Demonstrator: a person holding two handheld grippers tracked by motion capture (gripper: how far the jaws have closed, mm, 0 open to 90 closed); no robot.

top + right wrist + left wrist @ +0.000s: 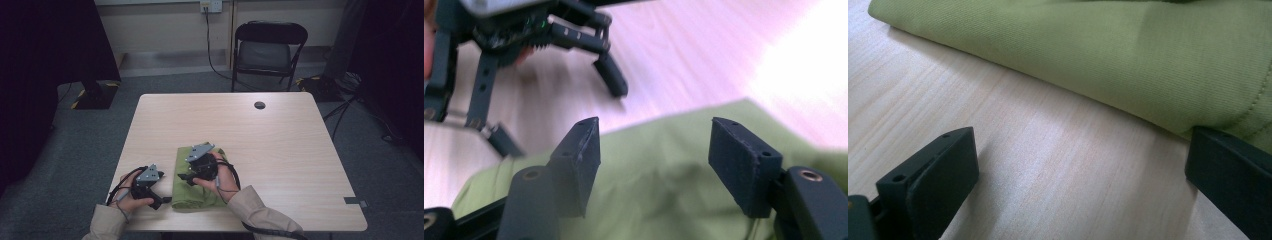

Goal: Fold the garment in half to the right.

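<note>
High view: a pale wooden worktop (280,150) is seen on grey carpet, with a black folding chair (270,47) behind it. A folded green cloth (187,195) lies near the front edge. The right gripper (186,176) is held over it, jaws apart and empty; the left gripper (162,202) rests just beside its edge, wide open, nothing gripped.

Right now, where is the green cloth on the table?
In the high view the folded green cloth lies near the table's front edge, left of centre, under the right gripper, with the left gripper just beside its left edge.
</note>
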